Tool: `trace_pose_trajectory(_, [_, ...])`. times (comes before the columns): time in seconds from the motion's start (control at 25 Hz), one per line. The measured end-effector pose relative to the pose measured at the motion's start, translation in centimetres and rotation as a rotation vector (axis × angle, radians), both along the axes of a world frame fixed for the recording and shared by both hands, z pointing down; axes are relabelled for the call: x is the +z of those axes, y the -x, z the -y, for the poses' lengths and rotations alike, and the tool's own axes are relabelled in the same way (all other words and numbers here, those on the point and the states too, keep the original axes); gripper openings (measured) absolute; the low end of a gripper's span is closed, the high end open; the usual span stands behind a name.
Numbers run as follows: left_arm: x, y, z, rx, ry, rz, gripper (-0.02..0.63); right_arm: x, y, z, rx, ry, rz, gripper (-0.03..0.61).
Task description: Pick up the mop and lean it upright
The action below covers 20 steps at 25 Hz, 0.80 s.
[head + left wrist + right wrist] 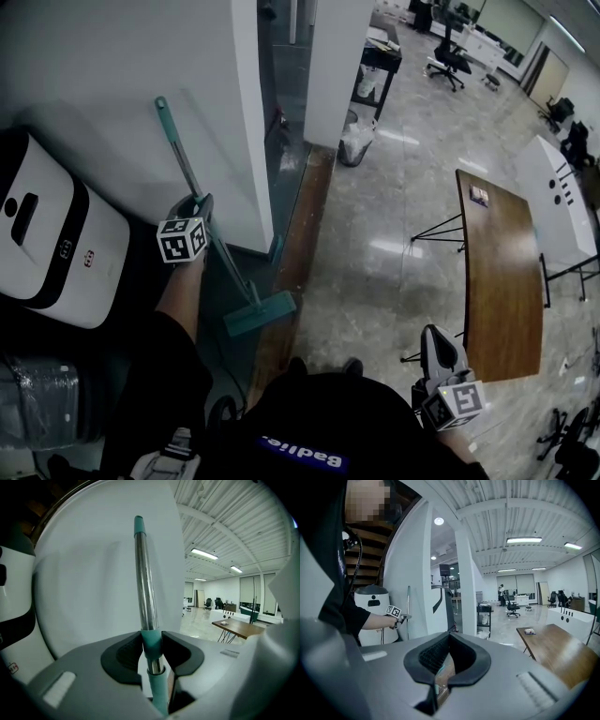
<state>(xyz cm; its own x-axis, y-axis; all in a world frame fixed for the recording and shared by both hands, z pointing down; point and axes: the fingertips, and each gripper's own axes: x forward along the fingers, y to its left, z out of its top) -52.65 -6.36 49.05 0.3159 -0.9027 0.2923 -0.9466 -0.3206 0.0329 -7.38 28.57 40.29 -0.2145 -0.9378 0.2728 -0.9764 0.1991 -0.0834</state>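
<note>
slim shiny steel/teal mop pole

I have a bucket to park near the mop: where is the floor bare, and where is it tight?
Bare: the glossy floor between the white wall and the wooden table, and most of that tabletop beyond a small item at its far end. Tight: left of the mop, where the white machine stands against the wall, and around the bin further back.

The person is wearing a black short-sleeved top bearing pale lettering at the chest. The left gripper and the right gripper are showing smooth grey shells, black ribbed pads and cubes carrying black-and-white square markers.
</note>
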Motion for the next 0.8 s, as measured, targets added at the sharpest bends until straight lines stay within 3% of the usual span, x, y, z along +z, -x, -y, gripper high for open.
trace_pose_trajectory(0.28, [-1.6, -4.8, -4.8, 0.109, -0.023, -0.009, 0.137, -0.3, -0.6, 0.2, -0.016, -0.021, 0.026, 0.006])
trace_pose_trajectory(0.8, [-7.0, -17.3, -12.6, 0.368, -0.124, 0.065, 0.132, -1.0, -3.2, 1.0, -0.046, -0.059, 0.079, 0.006])
